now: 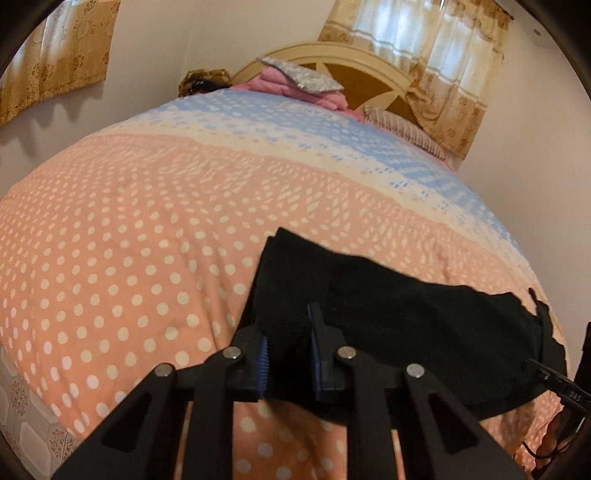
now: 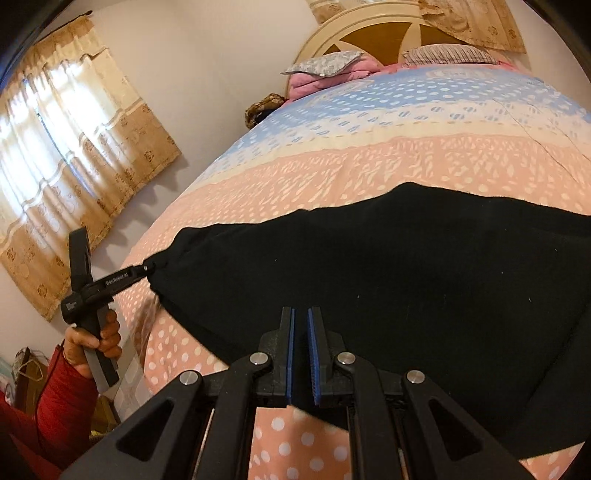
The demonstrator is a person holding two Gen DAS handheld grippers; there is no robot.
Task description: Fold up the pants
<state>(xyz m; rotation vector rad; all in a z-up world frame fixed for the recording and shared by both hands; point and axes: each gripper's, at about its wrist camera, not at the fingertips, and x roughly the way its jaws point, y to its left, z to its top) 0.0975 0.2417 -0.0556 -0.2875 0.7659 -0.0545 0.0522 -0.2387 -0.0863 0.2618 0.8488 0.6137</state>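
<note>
Spread as a dark band across the near, pink-dotted part of the bed [image 1: 110, 240]: black pants [image 1: 406, 317], lying crosswise with the near edge lifted off the cover. Pulled out sideways from both ends, probably to keep the cloth taut and free of creases before a fold.

Pinched at one end by the left gripper [image 1: 290, 332], fingers [image 1: 260, 363] clamped on a bunched corner of the fabric; seen from the right wrist, gathered into a small knot at the tips. Gripped there, most likely, so a whole corner travels as one.

Taken at the other end by the right gripper [image 2: 301, 314], fingers [image 2: 290, 350] brought almost together on the thin near hem, black cloth filling the slit between the pads. Seen at the picture's edge from the left wrist, tip meeting the hem.

Wrapped around the left handle: a hand [image 2: 107, 332] in a red sleeve [image 2: 62, 398], held out beyond the bed's side.

Kept well apart at the far end: pillows [image 2: 325, 62] and a pink blanket against the headboard [image 2: 369, 26], leaving room to carry the hem over.
</note>
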